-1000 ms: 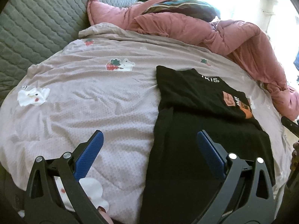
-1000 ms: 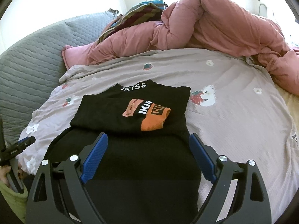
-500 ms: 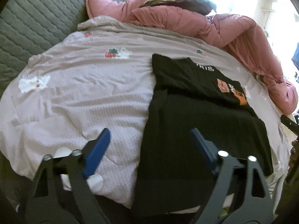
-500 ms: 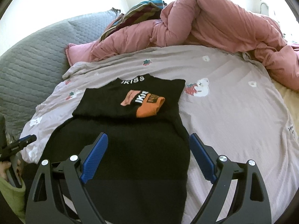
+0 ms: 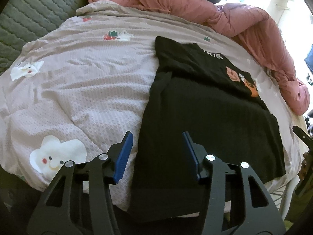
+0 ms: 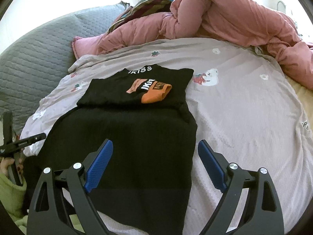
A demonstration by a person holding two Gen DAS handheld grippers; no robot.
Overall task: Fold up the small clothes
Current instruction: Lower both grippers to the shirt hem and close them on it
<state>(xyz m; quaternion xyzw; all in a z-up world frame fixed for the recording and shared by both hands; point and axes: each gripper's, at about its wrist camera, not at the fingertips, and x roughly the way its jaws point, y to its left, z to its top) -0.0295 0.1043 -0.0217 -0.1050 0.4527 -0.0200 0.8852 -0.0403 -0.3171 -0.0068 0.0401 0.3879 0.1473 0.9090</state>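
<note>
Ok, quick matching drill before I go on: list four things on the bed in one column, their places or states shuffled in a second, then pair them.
Things:
1. black knit garment with white lettering at the collar
2. rumpled pink quilted duvet
3. grey quilted headboard cushion
4. left tool

Places or states:
A. heaped along the far side of the bed
B. open, straddling the near left edge of the garment
C. laid out flat, sleeves folded in over the chest
D. upright along the left side of the bed

Pairs: 1-C, 2-A, 3-D, 4-B
</note>
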